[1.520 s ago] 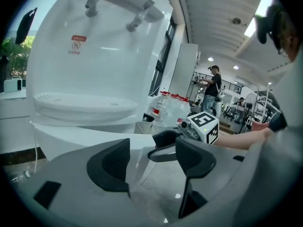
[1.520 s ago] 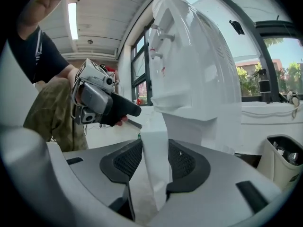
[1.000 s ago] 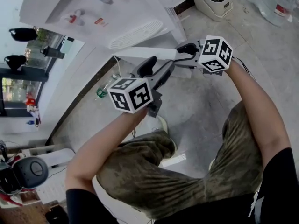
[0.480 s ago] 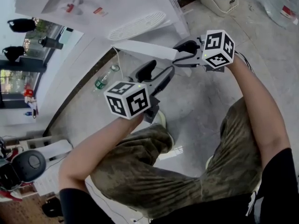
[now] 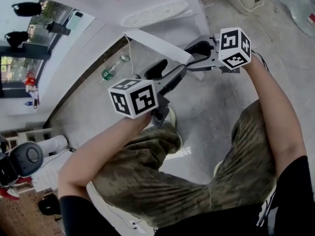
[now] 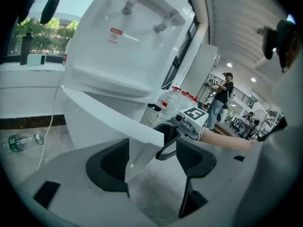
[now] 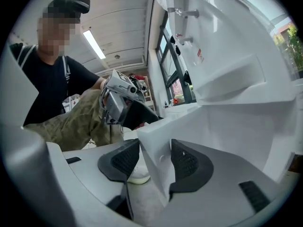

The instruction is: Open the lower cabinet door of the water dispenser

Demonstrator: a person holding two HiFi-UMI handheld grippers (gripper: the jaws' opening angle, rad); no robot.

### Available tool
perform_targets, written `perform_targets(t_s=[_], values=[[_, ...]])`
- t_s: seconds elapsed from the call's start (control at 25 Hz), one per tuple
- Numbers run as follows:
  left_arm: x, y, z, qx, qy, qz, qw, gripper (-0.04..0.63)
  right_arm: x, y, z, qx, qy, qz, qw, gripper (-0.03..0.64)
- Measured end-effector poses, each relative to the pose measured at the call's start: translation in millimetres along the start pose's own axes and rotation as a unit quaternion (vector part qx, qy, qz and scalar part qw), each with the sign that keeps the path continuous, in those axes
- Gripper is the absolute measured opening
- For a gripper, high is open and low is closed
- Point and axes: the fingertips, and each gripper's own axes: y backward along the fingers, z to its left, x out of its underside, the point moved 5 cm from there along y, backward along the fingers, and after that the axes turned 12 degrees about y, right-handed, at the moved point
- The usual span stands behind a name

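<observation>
**Water dispenser (image 6: pixel 128 46) with its lower cabinet door (image 6: pixel 109 122) swung open**

The white water dispenser stands on a grey stone floor (image 5: pixel 216 107), two taps set above its drip tray. The lower cabinet door is swung well out from the body, toward a crouching person in olive trousers (image 5: pixel 162 181) who holds a tool in each hand. The left tool (image 6: pixel 152 157) has its jaws wide apart around the door's free corner. The panel lies against one pad and clear of the other. The right tool (image 7: pixel 155 161) straddles the same edge from the opposite side. Its jaws have just been opening, and a gap shows between the panel and one pad, so neither tool clamps the door. A plastic bottle (image 5: pixel 113 68) with a green label lies on the floor by the wall, well apart from the door.
</observation>
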Motion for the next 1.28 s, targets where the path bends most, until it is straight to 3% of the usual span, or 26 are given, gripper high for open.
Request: perform_targets(t_s=[0.44, 0.72, 0.92, 1.28], values=[[10, 21, 16, -0.025, 0.063, -0.007, 0.9977, 0.287, -8, -43, 19, -0.079, 0.023, 0.004, 0.997, 0.195], [18, 33, 26, -0.051, 0.081, -0.003, 0.9954, 0.287, -10, -71, 29, -0.115, 0.029, -0.001, 0.993, 0.190], [22, 42, 33, -0.071, 0.067, -0.002, 0.9952, 0.287, -13, -89, 34, -0.140, 0.042, -0.006, 0.989, 0.195], [28, 58, 45, -0.121, 0.042, 0.004, 0.9918, 0.287, -20, -118, 43, -0.141, 0.077, 0.015, 0.987, 0.212]])
